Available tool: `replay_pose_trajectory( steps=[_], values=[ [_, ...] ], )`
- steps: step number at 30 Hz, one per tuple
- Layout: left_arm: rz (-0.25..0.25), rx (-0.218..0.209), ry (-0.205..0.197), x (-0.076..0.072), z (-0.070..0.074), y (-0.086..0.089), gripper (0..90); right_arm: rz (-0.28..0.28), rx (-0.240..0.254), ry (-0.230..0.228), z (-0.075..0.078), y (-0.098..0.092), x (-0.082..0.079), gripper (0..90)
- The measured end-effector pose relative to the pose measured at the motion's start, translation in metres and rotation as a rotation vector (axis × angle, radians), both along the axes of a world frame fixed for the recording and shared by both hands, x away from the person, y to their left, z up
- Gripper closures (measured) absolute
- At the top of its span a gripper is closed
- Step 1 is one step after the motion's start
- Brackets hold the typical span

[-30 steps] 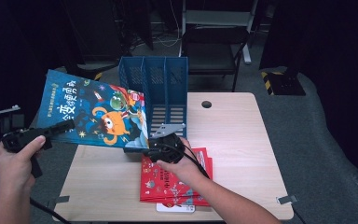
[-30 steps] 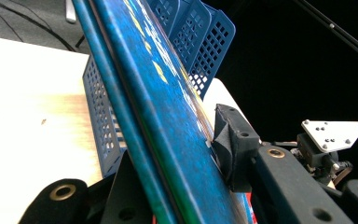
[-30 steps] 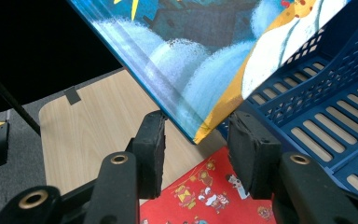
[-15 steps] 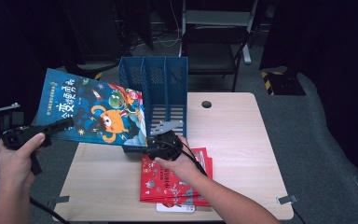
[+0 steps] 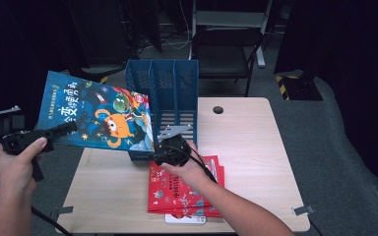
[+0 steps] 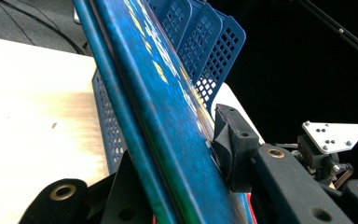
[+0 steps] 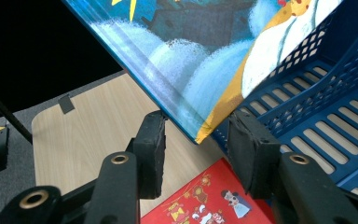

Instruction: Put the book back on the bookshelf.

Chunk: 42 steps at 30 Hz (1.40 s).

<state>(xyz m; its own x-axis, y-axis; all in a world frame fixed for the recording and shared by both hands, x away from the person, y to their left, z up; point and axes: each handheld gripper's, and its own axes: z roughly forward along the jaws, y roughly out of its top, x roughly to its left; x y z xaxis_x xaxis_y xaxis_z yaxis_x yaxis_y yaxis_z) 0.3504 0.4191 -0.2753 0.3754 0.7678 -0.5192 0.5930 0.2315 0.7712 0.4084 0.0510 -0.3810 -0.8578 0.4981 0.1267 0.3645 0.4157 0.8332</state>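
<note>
Clamping a blue cartoon-covered picture book [image 5: 96,112], the left hand-held gripper [image 5: 54,132] grips; right hand-held gripper [image 7: 196,140] gapes.

Light wooden table [image 5: 256,162] with a round cable hole [image 5: 218,109] near the far edge. A blue three-slot file rack [image 5: 174,91] stood on its far left part. A stack of red picture books [image 5: 187,194] lay flat at the near edge, just in front of the rack, a white book [image 5: 184,219] under it.
</note>
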Motion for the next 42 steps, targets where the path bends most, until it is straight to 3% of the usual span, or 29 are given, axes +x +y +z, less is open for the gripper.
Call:
replay_pose_trajectory(
  steps=[14,32,42],
  values=[
    [0.019,0.017,0.012,0.006,0.002,0.001,70.1,-0.008,0.012,0.022,-0.005,0.007,0.008,57.5],
    [0.042,0.073,0.012,0.016,0.018,-0.012,72.5,-0.023,0.019,0.041,-0.016,0.018,0.019,57.5],
    [0.061,0.104,0.032,0.023,0.023,-0.017,73.8,-0.026,0.023,0.054,-0.025,0.025,0.026,57.6]
  ],
)
